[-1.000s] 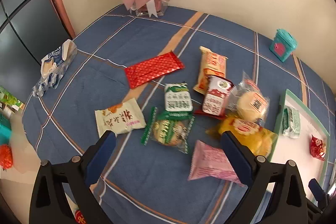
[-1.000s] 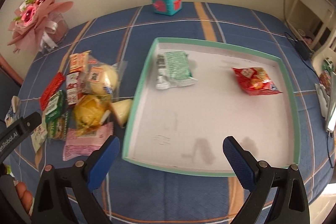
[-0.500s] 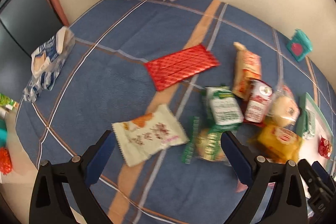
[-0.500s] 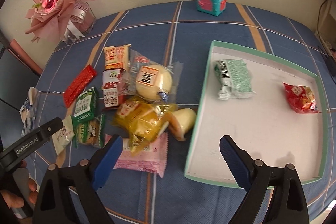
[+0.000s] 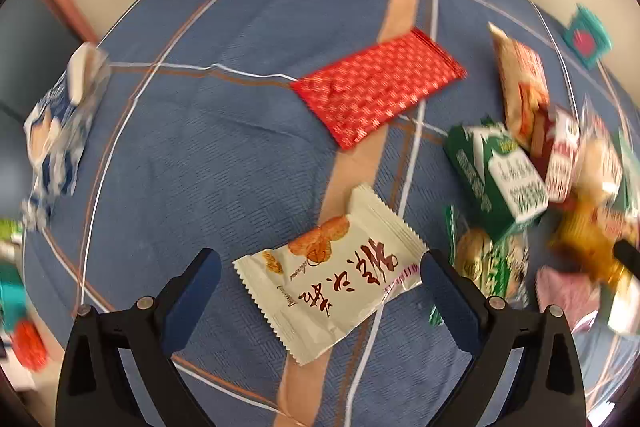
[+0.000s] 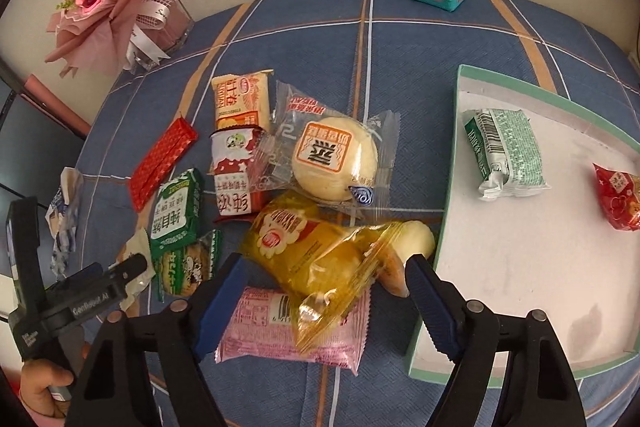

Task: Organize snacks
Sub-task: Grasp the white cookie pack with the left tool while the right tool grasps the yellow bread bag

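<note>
A: We see the left gripper pointing down over the cream packet. Its jaws are wide apart, with the packet lying between them on the blue cloth; we cannot see the pads pressing it.

B: And the right gripper? Its jaws have just been closing, but we still see them parted around the yellow bag, which lies partly on the pink packet. We cannot tell that the pads touch it.

A: The bag sits just beside the tray.

B: In the tray we see a green packet and a red one, well apart.

A: The other snacks lie heaped left of the tray.
</note>
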Tool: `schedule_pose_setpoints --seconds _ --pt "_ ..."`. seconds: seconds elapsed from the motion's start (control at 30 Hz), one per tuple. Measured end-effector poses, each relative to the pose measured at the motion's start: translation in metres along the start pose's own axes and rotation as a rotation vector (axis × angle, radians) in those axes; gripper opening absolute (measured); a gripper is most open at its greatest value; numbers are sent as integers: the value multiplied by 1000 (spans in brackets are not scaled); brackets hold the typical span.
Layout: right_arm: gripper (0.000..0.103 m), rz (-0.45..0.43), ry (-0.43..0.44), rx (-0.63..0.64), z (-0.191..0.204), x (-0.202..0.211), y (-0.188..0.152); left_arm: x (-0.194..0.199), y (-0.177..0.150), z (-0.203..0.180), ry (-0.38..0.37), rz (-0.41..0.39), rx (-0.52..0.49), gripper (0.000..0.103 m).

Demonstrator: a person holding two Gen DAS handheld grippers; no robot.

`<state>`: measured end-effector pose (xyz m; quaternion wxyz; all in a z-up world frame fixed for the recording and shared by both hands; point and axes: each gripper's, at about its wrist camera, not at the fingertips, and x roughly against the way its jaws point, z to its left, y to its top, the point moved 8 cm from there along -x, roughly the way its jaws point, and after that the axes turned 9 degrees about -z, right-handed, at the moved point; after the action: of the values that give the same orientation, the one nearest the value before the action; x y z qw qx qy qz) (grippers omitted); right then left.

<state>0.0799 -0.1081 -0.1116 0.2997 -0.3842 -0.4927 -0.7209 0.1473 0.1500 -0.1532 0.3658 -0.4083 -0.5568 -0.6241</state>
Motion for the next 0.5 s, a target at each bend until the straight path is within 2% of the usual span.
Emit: schedule_pose_setpoints --seconds 0.13,0.2,0.33,0.5 --pt "82 -1 16 -28 -4 -5 7 -2 3 -13 -24 -9 -83 100" --pt "82 -21 -10 -22 -7 -3 15 2 4 -22 -28 -17 -110 99" --pt "82 -58 -13 26 -4 4 31 4 2 -32 -58 -11 -134 95" --pt "82 -57 30 113 14 1 43 9 4 -37 -81 -12 -174 94"
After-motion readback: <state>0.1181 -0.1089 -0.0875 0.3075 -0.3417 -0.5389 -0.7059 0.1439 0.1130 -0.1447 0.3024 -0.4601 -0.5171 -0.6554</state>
